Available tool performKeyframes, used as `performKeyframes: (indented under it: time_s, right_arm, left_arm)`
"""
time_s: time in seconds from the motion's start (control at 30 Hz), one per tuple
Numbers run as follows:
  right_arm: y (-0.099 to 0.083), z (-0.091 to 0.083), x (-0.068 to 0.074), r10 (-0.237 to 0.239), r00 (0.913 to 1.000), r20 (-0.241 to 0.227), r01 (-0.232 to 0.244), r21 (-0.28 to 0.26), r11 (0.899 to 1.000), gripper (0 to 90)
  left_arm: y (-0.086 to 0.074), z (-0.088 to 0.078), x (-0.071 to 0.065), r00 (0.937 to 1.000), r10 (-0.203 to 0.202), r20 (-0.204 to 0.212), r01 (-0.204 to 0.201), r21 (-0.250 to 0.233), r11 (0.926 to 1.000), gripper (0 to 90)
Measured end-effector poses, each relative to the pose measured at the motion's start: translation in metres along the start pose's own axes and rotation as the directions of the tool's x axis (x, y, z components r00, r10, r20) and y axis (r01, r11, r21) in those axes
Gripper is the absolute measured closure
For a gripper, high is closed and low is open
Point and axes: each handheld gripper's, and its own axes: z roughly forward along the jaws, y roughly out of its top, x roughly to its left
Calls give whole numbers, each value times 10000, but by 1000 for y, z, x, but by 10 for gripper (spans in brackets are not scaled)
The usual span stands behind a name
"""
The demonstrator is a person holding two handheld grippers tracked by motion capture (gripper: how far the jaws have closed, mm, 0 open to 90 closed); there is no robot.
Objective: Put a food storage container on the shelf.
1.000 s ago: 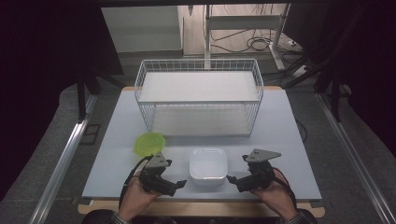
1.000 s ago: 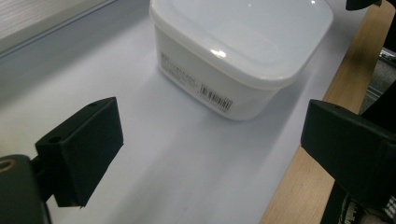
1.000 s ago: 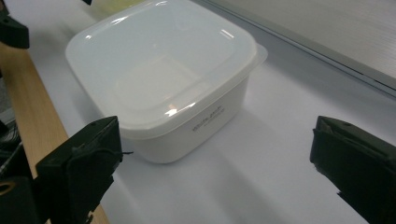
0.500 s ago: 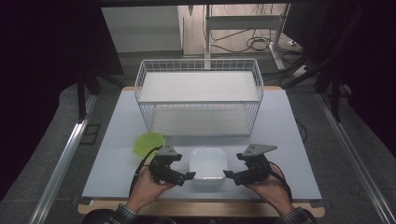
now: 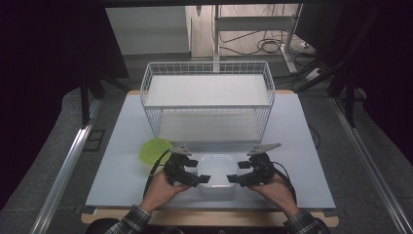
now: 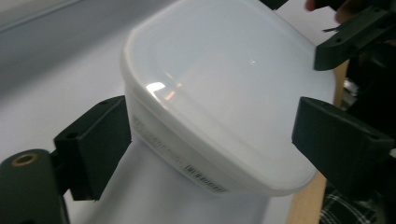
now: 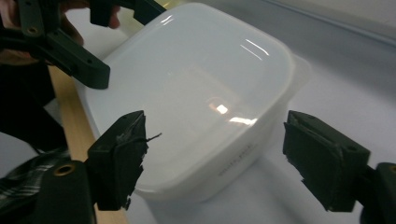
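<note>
A green bowl [image 5: 155, 150] sits at the left of the worktop [image 5: 122, 146], near the left claw [image 5: 204, 178]. That claw straddles the left end of the white tub [image 5: 216, 165], jaws closing in, one touching its side, the other just off. The right claw [image 5: 233, 179] straddles the tub's right end, also closing in, not yet pressing. Behind stands a wire basket [image 5: 207, 105].

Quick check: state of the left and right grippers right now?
Left gripper: open, jaws just been closing around a corner of the white translucent plastic container; no firm grip visible.
Right gripper: open, also closing, container between its jaws.
</note>
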Motion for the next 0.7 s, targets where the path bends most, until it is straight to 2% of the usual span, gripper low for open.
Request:
performKeyframes:
  time_s: [0.07,0.2,0.23,0.27,0.33,0.37,0.4,0.43,0.47,0.5,0.63,0.7]
  right_arm:
    - [2,3,-1,162,9998,-98,-160,115,9998,228]
    - [3,-4,4,575,9981,218,-580,220,9981,372]
    - [3,-4,4,575,9981,218,-580,220,9981,372]
    - [1,-9,6,795,9963,334,-800,139,9967,444]
    - [0,-11,7,899,9952,374,-903,98,9959,475]
    - [-2,-15,10,1164,9923,426,-1165,2,9932,530]
    - [-2,-15,10,1164,9923,426,-1165,2,9932,530]
    - [-4,-18,14,1267,9907,504,-1266,-44,9919,565]
    - [-4,-18,14,1267,9907,504,-1266,-44,9919,565]
    - [-6,-20,17,1432,9882,540,-1426,-157,9897,591]
    - [-9,-21,20,1876,9806,574,-1859,-327,9820,623]
    - [-9,-22,20,1960,9790,563,-1940,-377,9803,634]
  left_arm:
    - [-1,0,0,9999,-101,-15,101,-11,9999,144]
    - [-1,-3,-4,9958,-905,124,900,381,9952,195]
    - [-1,-3,-4,9958,-905,124,900,381,9952,215]
    - [-1,-5,-7,9952,-981,35,978,463,9941,236]
    - [-1,-7,-9,9961,-879,-46,881,502,9949,279]
    - [-2,-11,-14,9958,-878,-258,890,524,9946,315]
    - [-2,-11,-14,9958,-878,-258,890,524,9946,348]
    - [-3,-16,-16,9944,-990,-382,1004,378,9942,386]
    - [-3,-16,-16,9944,-990,-382,1004,378,9942,422]
    - [-5,-19,-17,9920,-1191,-419,1201,216,9925,453]
    - [-6,-26,-20,9894,-1311,-622,1306,-134,9913,584]
    - [-6,-26,-20,9885,-1375,-628,1369,-148,9905,605]
